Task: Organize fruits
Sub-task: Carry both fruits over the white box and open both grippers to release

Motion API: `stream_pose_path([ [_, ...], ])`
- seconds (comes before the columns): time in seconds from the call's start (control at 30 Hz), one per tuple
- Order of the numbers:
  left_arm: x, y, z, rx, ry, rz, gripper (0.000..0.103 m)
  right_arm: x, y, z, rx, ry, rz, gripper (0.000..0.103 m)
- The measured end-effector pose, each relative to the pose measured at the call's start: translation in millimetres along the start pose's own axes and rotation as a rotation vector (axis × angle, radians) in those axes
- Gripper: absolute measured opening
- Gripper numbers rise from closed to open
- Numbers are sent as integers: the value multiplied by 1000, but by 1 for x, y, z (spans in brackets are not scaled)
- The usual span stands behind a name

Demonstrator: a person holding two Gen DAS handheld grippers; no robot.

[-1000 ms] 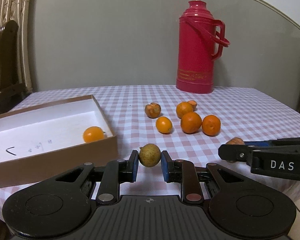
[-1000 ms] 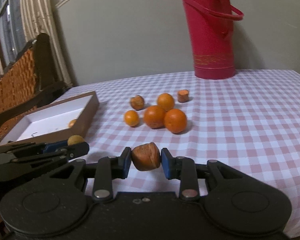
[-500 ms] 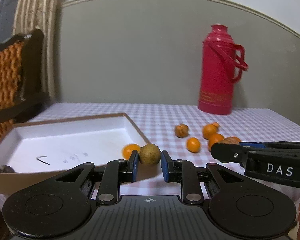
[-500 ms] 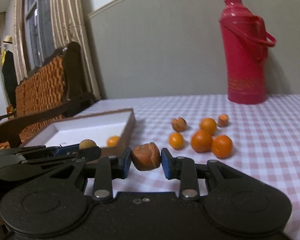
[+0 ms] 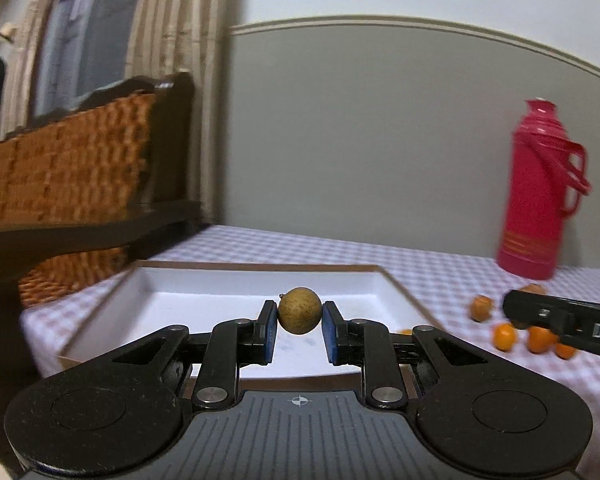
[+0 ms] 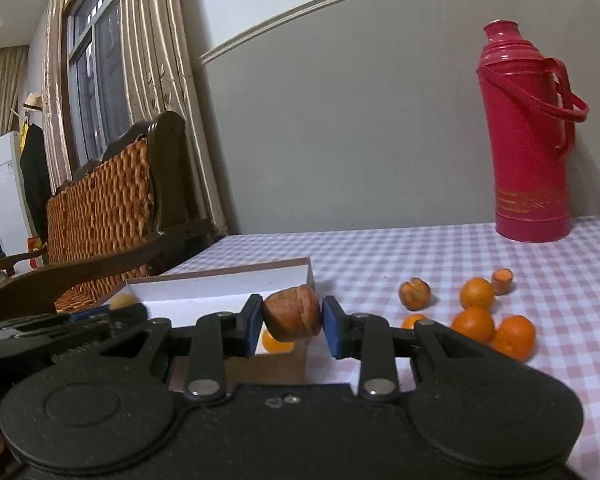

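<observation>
Seen first from the left wrist, the left gripper [image 5: 299, 321] has its blue pads closed tight on a round, speckled greenish-brown fruit [image 5: 299, 310], which hangs in the air in front of the white inside of an open brown-sided box [image 5: 392, 280]. That box sits on a table with a pink and white checked cloth [image 5: 440, 276]. To the right, the black tip of the right gripper [image 5: 518, 307] pokes into view, and behind and below it lie several small oranges [image 5: 505, 336] on the cloth, blurred by motion. A red thermos flask [image 5: 534, 196] stands at the back of the table against the grey wall, and a dark wooden chair with a woven back [image 5: 72, 168] stands at the left. Next, from the right wrist, the right gripper [image 6: 293, 321] is clamped on a wrinkled reddish-brown fruit [image 6: 293, 313], held in the air in front of the near right corner of the box [image 6: 260, 276]. One orange [image 6: 275, 343] lies inside the box, low behind the held fruit. At the far left the left gripper [image 6: 112, 314] shows with its round fruit [image 6: 121, 301] over the box. On the cloth to the right rest loose oranges [image 6: 473, 323], a shrivelled brown one [image 6: 414, 293] and a small cut orange piece [image 6: 502, 279], well apart from the box. The thermos [image 6: 528, 140] stands behind them.
</observation>
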State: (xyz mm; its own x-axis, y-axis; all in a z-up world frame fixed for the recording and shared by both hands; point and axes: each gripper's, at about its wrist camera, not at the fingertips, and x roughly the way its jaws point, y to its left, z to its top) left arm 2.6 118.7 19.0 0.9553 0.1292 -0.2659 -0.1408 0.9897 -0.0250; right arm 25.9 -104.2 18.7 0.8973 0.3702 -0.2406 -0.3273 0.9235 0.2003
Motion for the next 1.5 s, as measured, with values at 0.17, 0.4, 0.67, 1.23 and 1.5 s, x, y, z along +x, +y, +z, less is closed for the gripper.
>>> stream_pose_path([
  [0.17,5,22,2,-22,-9,80,24,12,10,1,5,-14,9,24],
  [0.4,15,47,2,-47,-7,150,24,30,23,2,1,-14,16,24],
  [0.67,25,68,1,-61,8,200,24,48,25,3,20,-15,12,24],
  [1.23,65,94,-3,-70,83,267,24,89,33,0,26,28,3,24],
  [1.5,80,96,-4,-79,135,286,28,105,30,-5,26,24,-55,61],
])
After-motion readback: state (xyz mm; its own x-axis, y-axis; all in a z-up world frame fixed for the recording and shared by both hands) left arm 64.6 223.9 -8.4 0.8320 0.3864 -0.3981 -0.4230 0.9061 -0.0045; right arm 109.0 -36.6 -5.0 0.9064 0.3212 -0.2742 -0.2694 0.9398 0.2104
